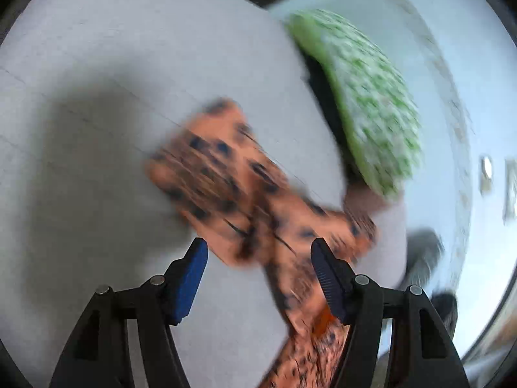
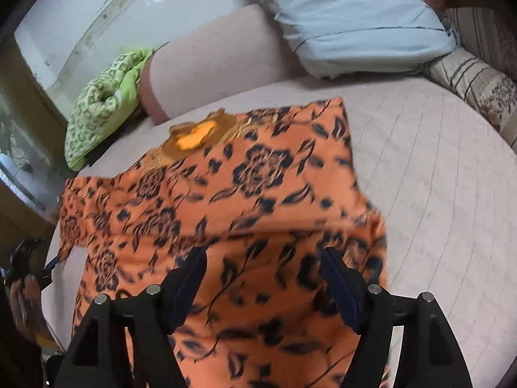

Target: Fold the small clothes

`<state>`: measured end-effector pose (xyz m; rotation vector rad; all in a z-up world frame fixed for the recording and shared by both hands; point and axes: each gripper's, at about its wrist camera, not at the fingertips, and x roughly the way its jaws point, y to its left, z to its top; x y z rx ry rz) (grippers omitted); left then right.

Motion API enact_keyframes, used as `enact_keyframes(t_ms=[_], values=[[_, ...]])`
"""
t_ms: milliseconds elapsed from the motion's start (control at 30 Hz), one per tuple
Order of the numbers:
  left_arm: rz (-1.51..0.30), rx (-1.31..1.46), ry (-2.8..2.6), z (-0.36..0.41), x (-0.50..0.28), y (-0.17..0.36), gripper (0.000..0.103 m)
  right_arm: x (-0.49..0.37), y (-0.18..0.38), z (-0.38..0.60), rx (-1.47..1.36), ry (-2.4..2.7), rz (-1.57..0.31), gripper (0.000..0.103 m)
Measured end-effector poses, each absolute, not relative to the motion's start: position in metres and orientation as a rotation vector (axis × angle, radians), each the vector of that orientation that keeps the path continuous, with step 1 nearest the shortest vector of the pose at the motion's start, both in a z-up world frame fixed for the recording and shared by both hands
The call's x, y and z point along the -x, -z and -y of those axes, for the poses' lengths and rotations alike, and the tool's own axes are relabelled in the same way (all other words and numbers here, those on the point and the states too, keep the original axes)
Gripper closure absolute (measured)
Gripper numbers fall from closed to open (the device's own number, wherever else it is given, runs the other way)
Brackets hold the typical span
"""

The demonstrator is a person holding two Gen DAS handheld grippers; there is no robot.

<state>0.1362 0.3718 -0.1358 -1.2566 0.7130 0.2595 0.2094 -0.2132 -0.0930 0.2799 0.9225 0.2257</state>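
Left wrist view, top: the orange top lies blurred across the middle of your frame on the pale bed, one strip of it running down to the lower right.
Left wrist view, progress: you still have the folding to do, as far as this view shows; the cloth looks bunched, not squared.
Left wrist view, claw: your left claw is spread wide, and its pads pinch nothing; the cloth passes behind the right-hand finger, contact unclear.
Left wrist view, other: a green cushion sits at upper right.

Right wrist view, top: the top fills the centre and bottom, neckline toward the upper middle, laid mostly flat.
Right wrist view, progress: it is spread out but no neat fold shows yet; sleeves and sides are left for you.
Right wrist view, claw: your right claw stands spread above the fabric, gripping nothing.
Right wrist view, other: a blue pillow lies at the top.
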Motion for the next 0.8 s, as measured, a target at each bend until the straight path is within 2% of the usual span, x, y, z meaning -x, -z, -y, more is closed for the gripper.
enact_keyframes(t_ms=[67, 167, 200, 233, 333, 433, 633, 700, 800], values=[[-0.727, 1.272, -0.308, -0.382, -0.138, 0.142, 0.037, -0.206, 0.099, 0.209, -0.291, -0.227, -0.925, 0.027], [-0.732, 1.301, -0.343, -0.391, -0.144, 0.148, 0.060, -0.204, 0.106, 0.202, -0.307, -0.210, -0.932, 0.027], [-0.750, 1.293, -0.363, -0.394, -0.148, 0.149, 0.089, -0.204, 0.108, 0.201, -0.318, -0.202, -0.939, 0.027], [-0.769, 1.290, -0.382, -0.394, -0.153, 0.152, 0.101, -0.204, 0.109, 0.203, -0.324, -0.201, -0.940, 0.027], [-0.755, 1.259, -0.427, -0.397, -0.158, 0.145, 0.101, -0.197, 0.109, 0.210, -0.323, -0.172, -0.943, 0.027], [-0.713, 1.082, -0.451, -0.393, -0.167, 0.104, 0.101, -0.189, 0.105, 0.220, -0.339, -0.154, -0.932, 0.027], [-0.557, 0.707, -0.352, -0.333, -0.206, -0.030, 0.101, -0.173, 0.101, 0.241, -0.380, -0.159, -0.854, 0.027], [-0.484, 0.578, -0.257, -0.287, -0.220, -0.084, 0.101, -0.168, 0.102, 0.246, -0.379, -0.156, -0.828, 0.027], [-0.413, 0.432, -0.109, -0.210, -0.233, -0.135, 0.101, -0.164, 0.101, 0.254, -0.405, -0.168, -0.794, 0.027]])
